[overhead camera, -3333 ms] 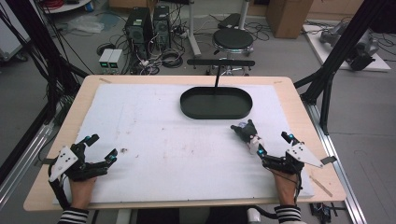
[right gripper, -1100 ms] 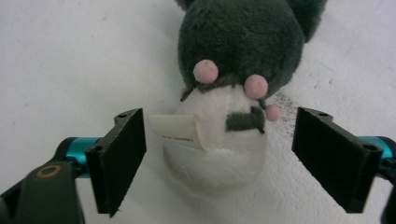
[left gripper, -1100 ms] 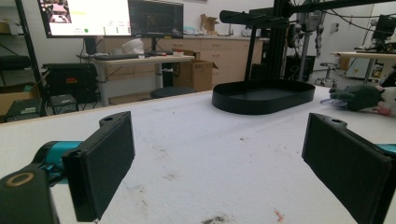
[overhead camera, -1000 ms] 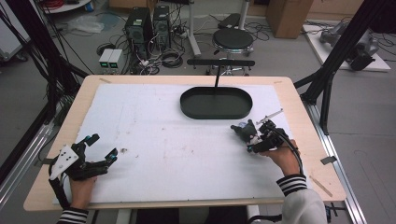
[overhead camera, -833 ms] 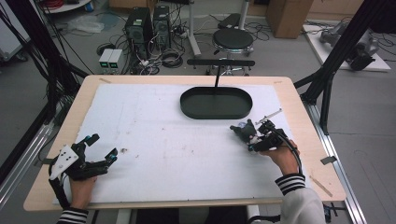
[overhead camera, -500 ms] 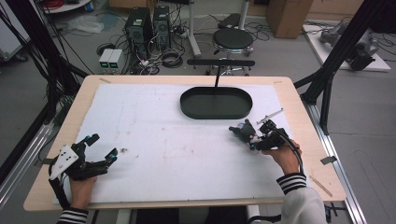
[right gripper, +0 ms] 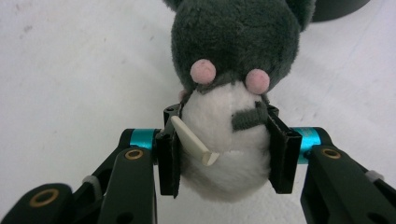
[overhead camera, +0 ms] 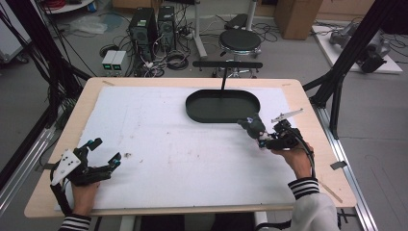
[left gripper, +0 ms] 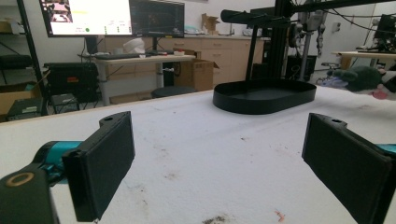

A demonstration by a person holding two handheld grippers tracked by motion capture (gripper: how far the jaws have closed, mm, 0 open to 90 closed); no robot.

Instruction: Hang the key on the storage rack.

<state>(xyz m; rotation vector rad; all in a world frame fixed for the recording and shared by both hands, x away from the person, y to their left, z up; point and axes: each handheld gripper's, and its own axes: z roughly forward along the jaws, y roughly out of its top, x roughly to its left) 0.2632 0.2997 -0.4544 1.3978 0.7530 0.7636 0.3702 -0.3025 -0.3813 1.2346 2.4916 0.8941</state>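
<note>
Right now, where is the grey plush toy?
The grey plush toy sits on the table's right side in the high view, clamped in the right tool, just off the black oval tray and its near right end.

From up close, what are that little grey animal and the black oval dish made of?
The toy looks like soft plush: fuzzy grey pile, white belly, pink felt-like dots. The dish looks like hard matt black plastic, or perhaps painted metal: smooth, even rim, dull sheen.
</note>
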